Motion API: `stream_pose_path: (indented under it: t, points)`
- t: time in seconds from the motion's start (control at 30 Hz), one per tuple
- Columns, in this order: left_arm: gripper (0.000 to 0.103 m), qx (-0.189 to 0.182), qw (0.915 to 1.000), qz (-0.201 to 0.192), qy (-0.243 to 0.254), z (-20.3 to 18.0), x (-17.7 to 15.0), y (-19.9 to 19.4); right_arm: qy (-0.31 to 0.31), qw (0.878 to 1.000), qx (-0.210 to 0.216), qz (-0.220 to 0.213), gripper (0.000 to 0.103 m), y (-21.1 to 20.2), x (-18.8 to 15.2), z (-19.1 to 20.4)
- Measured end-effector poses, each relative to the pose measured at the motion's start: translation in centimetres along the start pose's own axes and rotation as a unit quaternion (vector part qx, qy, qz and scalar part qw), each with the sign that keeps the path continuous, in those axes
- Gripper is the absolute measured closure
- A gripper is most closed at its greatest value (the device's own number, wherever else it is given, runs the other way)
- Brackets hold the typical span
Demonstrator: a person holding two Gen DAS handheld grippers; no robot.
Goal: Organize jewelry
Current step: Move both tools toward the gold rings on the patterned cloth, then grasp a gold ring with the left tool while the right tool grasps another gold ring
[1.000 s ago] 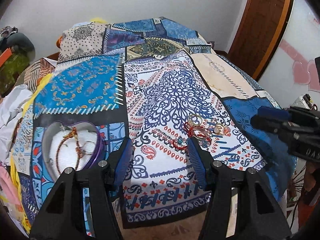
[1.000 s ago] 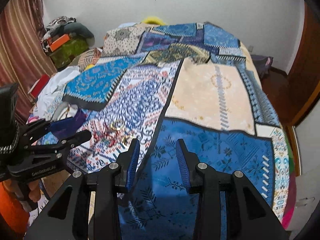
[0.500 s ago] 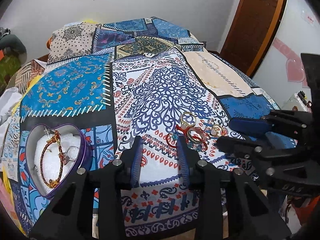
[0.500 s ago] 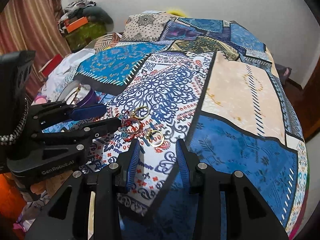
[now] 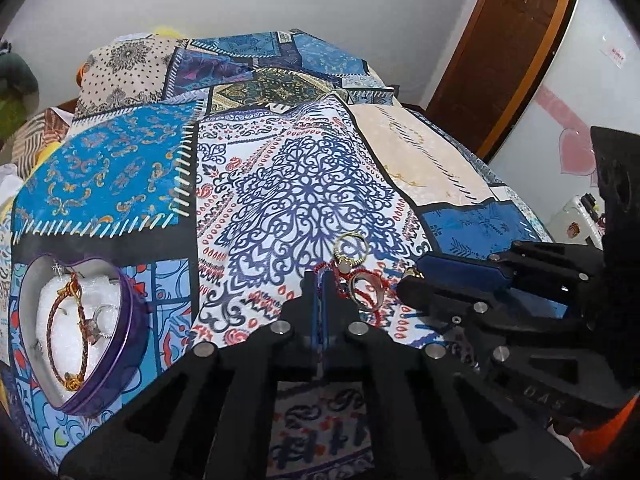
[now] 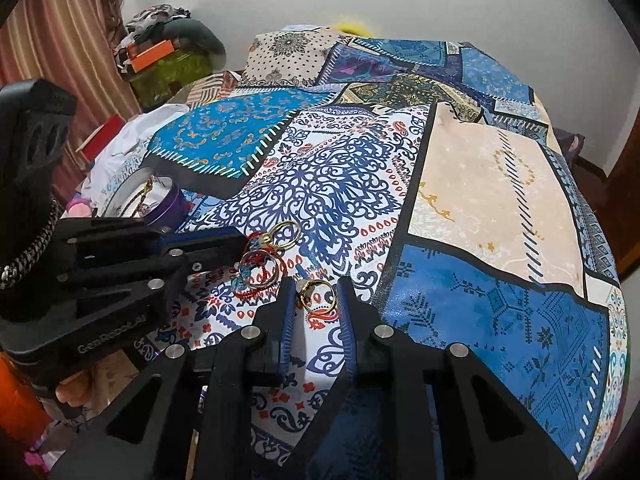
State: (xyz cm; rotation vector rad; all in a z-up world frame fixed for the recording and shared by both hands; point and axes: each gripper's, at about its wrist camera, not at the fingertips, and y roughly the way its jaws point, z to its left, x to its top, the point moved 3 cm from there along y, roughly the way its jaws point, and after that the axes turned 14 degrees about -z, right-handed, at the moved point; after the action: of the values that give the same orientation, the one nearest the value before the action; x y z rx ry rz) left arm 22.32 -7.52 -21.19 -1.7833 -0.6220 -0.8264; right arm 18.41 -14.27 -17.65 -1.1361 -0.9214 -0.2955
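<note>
On the patchwork bedspread (image 5: 296, 184), going by the left wrist camera, there's a little heap of jewelry (image 5: 354, 276) sitting on the white-and-blue paisley patch, and the left tool (image 5: 319, 280) has its tips right at the near-left edge of that heap. Its two blue pads are pressed almost together with only a sliver between them, and a red cord bracelet (image 5: 326, 266) runs right up to the tips, but I honestly can't tell if it's pinched in there. In the heap you can make out a gold ring (image 5: 351, 247) on the far side and a wider band ring (image 5: 366, 290) nearer the camera. Well to the left of the heap sits a purple heart-shaped tin (image 5: 120, 364) with a braided bracelet (image 5: 66, 334) lying inside on white padding. The right tool (image 5: 412, 280) pokes in from the right of the heap. Switching to the right wrist camera: the right tool has its pads apart, sitting either side of a separate gold ring with a stone (image 6: 316, 294) that lies on the bedspread just right of the heap, not gripped. The left tool (image 6: 240, 242) reaches into the heap from the left, and the tin is half hidden behind it.
</note>
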Motion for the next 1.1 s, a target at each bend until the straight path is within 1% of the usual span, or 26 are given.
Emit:
stream_pose_path:
  t: [0.1, 0.13, 0.17, 0.33, 0.43, 0.5, 0.57, 0.63, 0.67, 0.7, 0.73, 0.77, 0.83, 1.0, 1.07, 1.1]
  points:
    - [0.103, 0.009, 0.9999, -0.002, 0.005, -0.5, 0.1, -0.2, 0.004, 1.0, -0.005, -0.005, 0.087, -0.2, 0.1, 0.0]
    - [0.103, 0.007, 1.0, -0.003, 0.003, -0.6, 0.2, -0.5, 0.008, 1.0, -0.005, -0.007, 0.093, -0.3, 0.1, -0.1]
    - [0.103, 0.002, 1.0, -0.004, -0.001, -0.6, 0.3, -0.7, 0.011, 1.0, -0.004, -0.008, 0.096, -0.4, 0.2, -0.1]
    - [0.103, 0.004, 0.9996, -0.029, 0.001, -0.9, 1.3, -3.1, 0.028, 1.0, -0.006, -0.013, 0.096, -1.2, 0.6, -0.6]
    - [0.103, 0.008, 0.9989, -0.044, 0.01, -1.1, 2.0, -4.5, 0.032, 0.999, -0.008, -0.018, 0.096, -1.8, 0.6, -0.7]
    - [0.103, 0.003, 0.9991, -0.039, 0.016, -1.2, 2.2, -4.7, 0.033, 0.999, -0.01, -0.025, 0.096, -2.3, 0.8, -0.8]
    - [0.102, 0.014, 0.9992, -0.028, 0.024, -1.1, 2.0, -4.4, 0.036, 0.999, -0.013, -0.029, 0.096, -2.7, 0.9, -0.9]
    - [0.088, 0.016, 0.9995, -0.008, 0.028, -1.1, 1.4, -3.7, 0.039, 0.999, -0.015, -0.034, 0.096, -3.1, 1.0, -1.1]
    - [0.084, 0.014, 0.9996, 0.003, 0.026, -1.1, 1.0, -3.4, 0.041, 0.998, -0.016, -0.037, 0.096, -3.3, 1.0, -1.2]
    - [0.074, 0.008, 0.9996, 0.013, 0.023, -1.1, 0.5, -3.0, 0.041, 0.998, -0.017, -0.038, 0.096, -3.4, 1.1, -1.3]
    - [0.067, 0.006, 0.9995, 0.018, 0.023, -1.2, 0.1, -2.9, 0.04, 0.998, -0.017, -0.038, 0.096, -3.5, 1.1, -1.4]
    - [0.065, 0.006, 0.9995, 0.021, 0.025, -1.4, -0.2, -2.8, 0.039, 0.998, -0.017, -0.038, 0.096, -3.6, 1.1, -1.4]
    - [0.064, 0.0, 0.9993, 0.026, 0.026, -1.8, -0.7, -2.6, 0.038, 0.998, -0.018, -0.037, 0.096, -3.5, 1.0, -1.5]
    - [0.065, 0.002, 0.9992, 0.023, 0.034, -2.7, -0.9, -1.8, 0.041, 0.998, -0.018, -0.034, 0.096, -3.1, 0.9, -1.7]
    - [0.068, 0.004, 0.9993, 0.02, 0.033, -2.6, -1.0, -1.4, 0.042, 0.998, -0.017, -0.034, 0.096, -3.0, 0.8, -1.7]
    - [0.075, 0.006, 0.9993, 0.019, 0.033, -2.6, -1.0, -1.2, 0.043, 0.998, -0.016, -0.034, 0.096, -3.0, 0.7, -1.7]
